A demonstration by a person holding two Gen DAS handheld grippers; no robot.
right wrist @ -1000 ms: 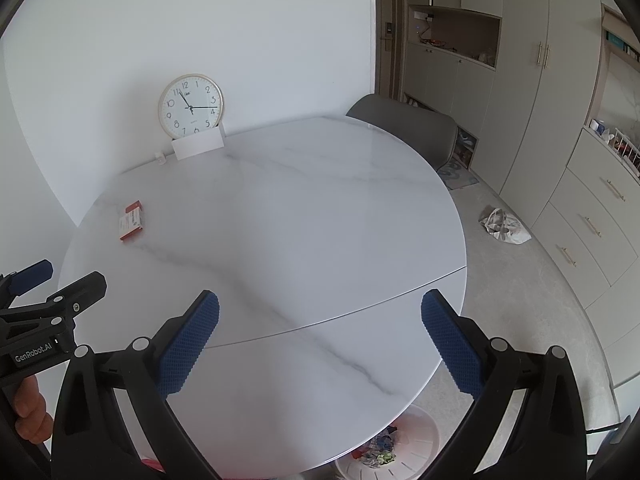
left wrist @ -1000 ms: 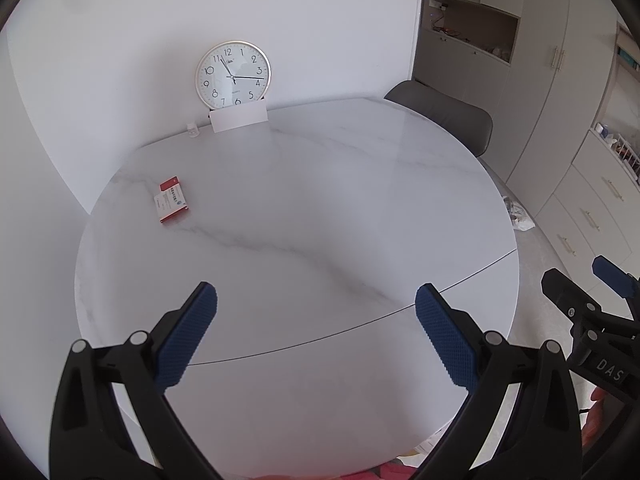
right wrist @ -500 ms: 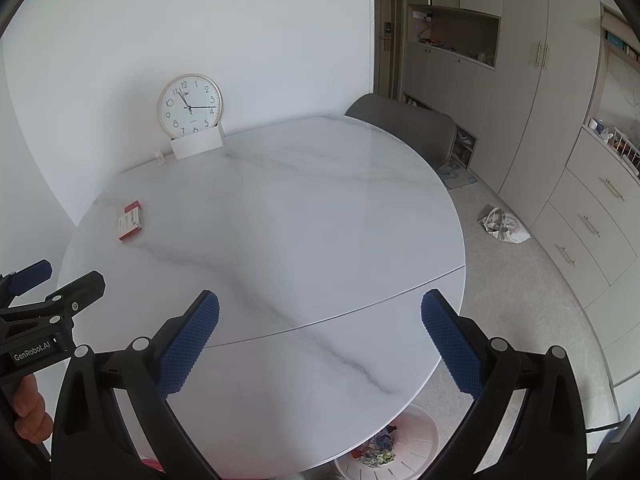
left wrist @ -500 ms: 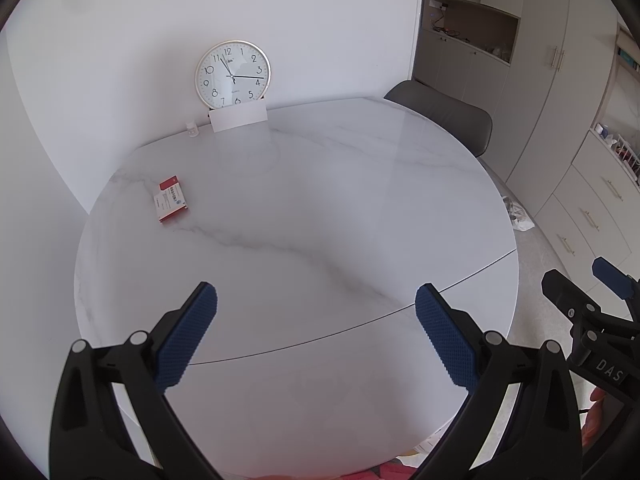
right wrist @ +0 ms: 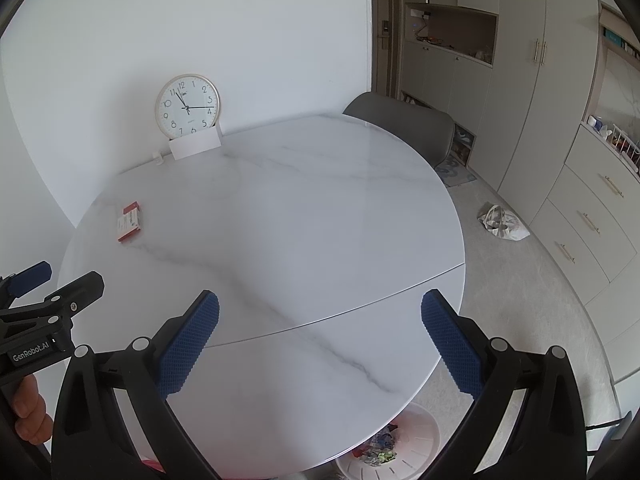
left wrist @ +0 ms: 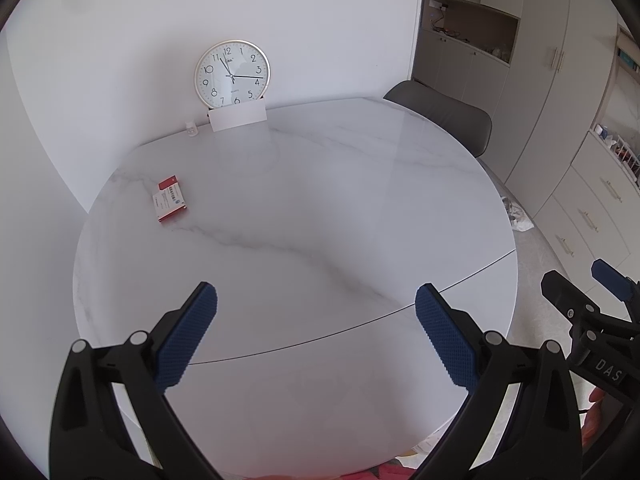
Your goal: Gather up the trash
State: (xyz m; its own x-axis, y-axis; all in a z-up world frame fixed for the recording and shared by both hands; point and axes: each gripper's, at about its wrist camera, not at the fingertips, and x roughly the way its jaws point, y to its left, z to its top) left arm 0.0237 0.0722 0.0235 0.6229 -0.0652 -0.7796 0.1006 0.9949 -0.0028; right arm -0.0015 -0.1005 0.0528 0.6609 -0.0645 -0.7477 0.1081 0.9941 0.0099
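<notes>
Your left claw point(left wrist: 316, 328) hangs above the near edge of the round marble counter point(left wrist: 320, 208) with its blue pads spread wide and nothing between them; your right claw point(right wrist: 320, 332) sits beside it in the same state, wide apart and empty, over the counter's near right part. The one piece of trash on the counter is the small red-and-white box point(left wrist: 171, 199), lying flat near the far left edge, well apart from both claws; in the right wrist view it shows as the same box point(right wrist: 129, 221) ahead and left of your left claw's side. At the back of the counter a wall clock point(left wrist: 232, 74) leans against the wall behind a white card point(left wrist: 237, 116), with a small white bottle point(left wrist: 192, 128) just beside the card; a grey chair point(right wrist: 404, 124) stands at the far right. On the floor, a crumpled white bag point(right wrist: 502, 224) lies near the drawers, and a white bin point(right wrist: 396, 446) holding colourful scraps shows under the counter's near edge.
</notes>
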